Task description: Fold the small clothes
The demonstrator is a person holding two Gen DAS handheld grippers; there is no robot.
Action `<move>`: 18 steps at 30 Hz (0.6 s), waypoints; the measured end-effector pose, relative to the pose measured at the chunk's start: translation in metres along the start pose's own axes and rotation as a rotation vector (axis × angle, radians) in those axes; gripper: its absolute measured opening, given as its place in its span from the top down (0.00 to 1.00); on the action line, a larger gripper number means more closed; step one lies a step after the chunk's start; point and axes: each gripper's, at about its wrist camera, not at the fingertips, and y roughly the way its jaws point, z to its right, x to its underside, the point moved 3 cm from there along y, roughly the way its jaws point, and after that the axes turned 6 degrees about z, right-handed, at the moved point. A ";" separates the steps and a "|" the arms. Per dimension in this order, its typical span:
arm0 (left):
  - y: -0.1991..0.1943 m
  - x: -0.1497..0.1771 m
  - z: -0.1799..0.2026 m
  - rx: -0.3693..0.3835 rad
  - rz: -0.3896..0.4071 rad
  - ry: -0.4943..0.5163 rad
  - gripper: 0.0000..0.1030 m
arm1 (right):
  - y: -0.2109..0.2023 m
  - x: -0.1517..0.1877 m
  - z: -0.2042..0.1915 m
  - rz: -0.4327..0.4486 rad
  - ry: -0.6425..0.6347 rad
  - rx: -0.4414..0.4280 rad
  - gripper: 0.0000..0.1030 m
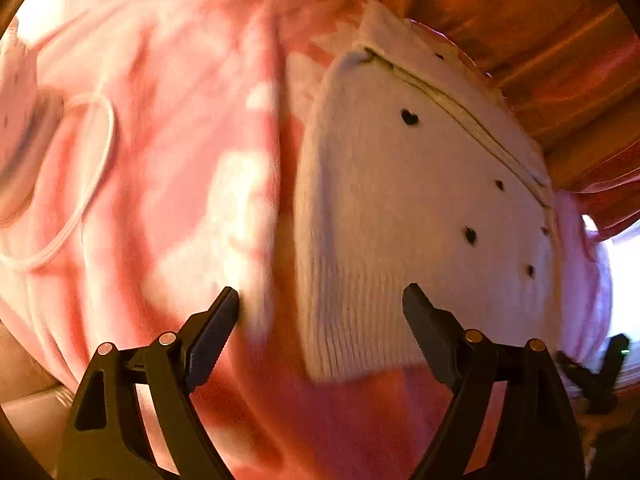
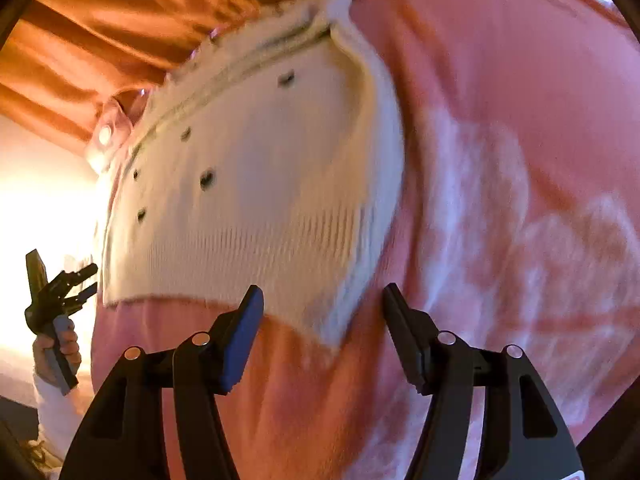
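Note:
A small white knit garment (image 1: 400, 208) with dark heart dots and a zipper lies folded on a pink tie-dye hoodie (image 1: 168, 168). It also shows in the right wrist view (image 2: 256, 184), on the same pink hoodie (image 2: 520, 184). My left gripper (image 1: 320, 312) is open, its jaws straddling the white garment's near left edge, holding nothing. My right gripper (image 2: 324, 312) is open over the white garment's near right corner, empty. The other gripper (image 2: 60, 292) shows at the far left of the right wrist view, held in a hand; a gripper (image 1: 596, 372) also shows at the left view's right edge.
Orange-brown draped fabric (image 1: 540, 32) lies behind the clothes and also shows in the right wrist view (image 2: 120, 20). A white drawstring (image 1: 96, 160) loops on the hoodie at left. Bright glare (image 2: 40, 208) fills the left of the right view.

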 end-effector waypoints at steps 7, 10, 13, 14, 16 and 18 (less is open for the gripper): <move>0.021 0.009 0.018 0.012 -0.029 0.003 0.24 | 0.008 -0.004 -0.013 0.024 0.005 0.013 0.36; 0.023 0.009 0.023 -0.030 -0.009 0.030 0.37 | -0.001 -0.008 -0.016 0.079 -0.002 0.009 0.48; 0.009 0.006 0.025 -0.035 0.031 0.028 0.55 | 0.002 -0.006 -0.023 0.053 -0.010 -0.031 0.64; 0.005 0.005 0.023 -0.034 0.045 0.029 0.60 | 0.002 -0.005 -0.024 0.060 -0.017 -0.018 0.65; -0.007 0.003 0.020 -0.017 0.070 0.018 0.60 | 0.001 -0.004 -0.027 0.068 -0.031 -0.009 0.65; -0.010 -0.001 0.018 0.014 0.063 0.018 0.58 | 0.005 -0.003 -0.022 0.049 0.006 -0.020 0.62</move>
